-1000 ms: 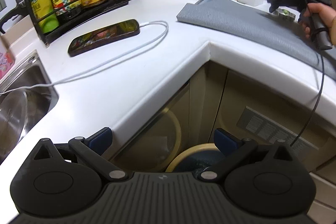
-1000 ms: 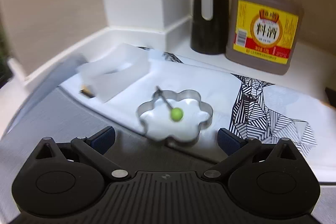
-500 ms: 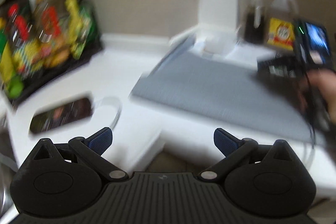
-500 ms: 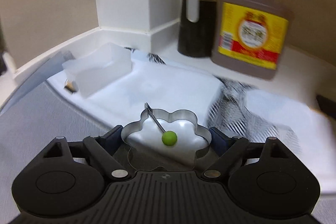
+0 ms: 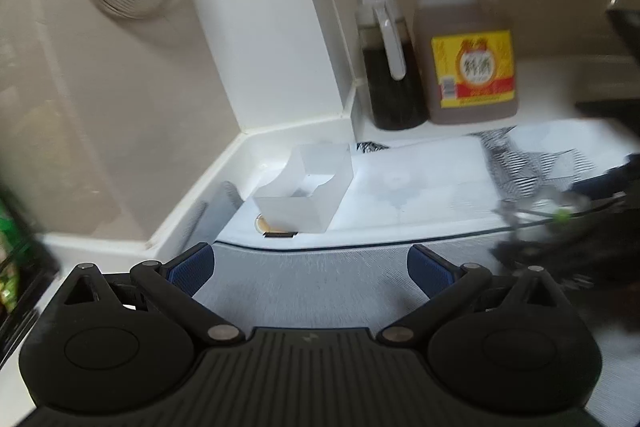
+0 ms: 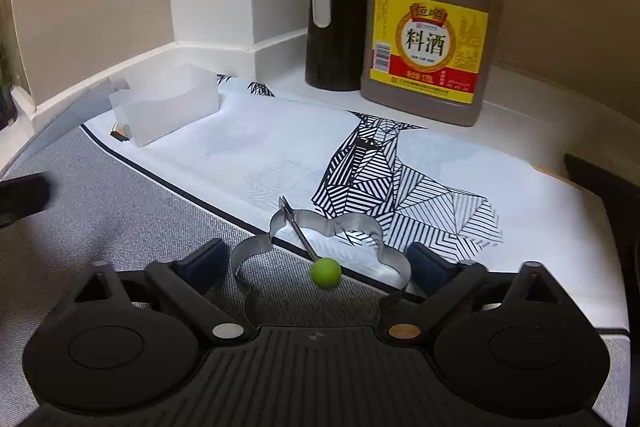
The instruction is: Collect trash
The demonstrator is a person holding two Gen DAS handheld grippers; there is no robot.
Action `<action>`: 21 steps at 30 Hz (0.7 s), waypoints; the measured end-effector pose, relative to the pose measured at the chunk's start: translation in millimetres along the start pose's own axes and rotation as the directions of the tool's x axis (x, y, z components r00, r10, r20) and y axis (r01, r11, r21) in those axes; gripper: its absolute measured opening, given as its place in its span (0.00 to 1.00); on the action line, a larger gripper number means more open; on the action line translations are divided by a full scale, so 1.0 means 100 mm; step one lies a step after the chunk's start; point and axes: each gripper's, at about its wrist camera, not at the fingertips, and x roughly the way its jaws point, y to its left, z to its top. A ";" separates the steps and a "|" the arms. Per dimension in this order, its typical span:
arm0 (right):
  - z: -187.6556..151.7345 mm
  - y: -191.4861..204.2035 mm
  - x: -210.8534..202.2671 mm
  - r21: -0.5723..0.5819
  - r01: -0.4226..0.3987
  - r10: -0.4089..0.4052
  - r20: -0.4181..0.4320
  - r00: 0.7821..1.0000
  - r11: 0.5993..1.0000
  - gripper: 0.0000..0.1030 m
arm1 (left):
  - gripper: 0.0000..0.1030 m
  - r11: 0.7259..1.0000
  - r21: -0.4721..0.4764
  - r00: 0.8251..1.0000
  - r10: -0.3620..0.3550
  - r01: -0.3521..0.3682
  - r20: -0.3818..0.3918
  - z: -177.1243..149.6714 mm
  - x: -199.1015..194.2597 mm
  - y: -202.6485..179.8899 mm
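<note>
Steel flower-shaped egg ring (image 6: 320,259) with a green knob sits between the right gripper (image 6: 316,263)'s 2 spread fingers, half on the grey mat (image 6: 120,219), half on the white deer-print cloth (image 6: 280,155); jaws just reopened, pads look clear of it. Left gripper (image 5: 312,263) hangs wide apart over the mat, nothing inside. Clear plastic box (image 5: 308,199), maybe trash, is near the corner.
</note>
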 end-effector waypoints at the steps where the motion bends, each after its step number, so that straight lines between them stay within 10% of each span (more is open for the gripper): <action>1: 0.01 0.00 0.02 -0.003 -0.001 0.001 -0.003 1.000 1.000 1.00 | 1.00 1.000 -0.010 1.000 -0.004 0.004 -0.016 0.01 0.12 0.02; 21: 0.11 -0.01 0.15 0.025 0.002 -0.001 -0.004 1.000 1.000 1.00 | 1.00 0.985 -0.158 0.992 -0.086 0.070 -0.097 0.21 1.31 0.28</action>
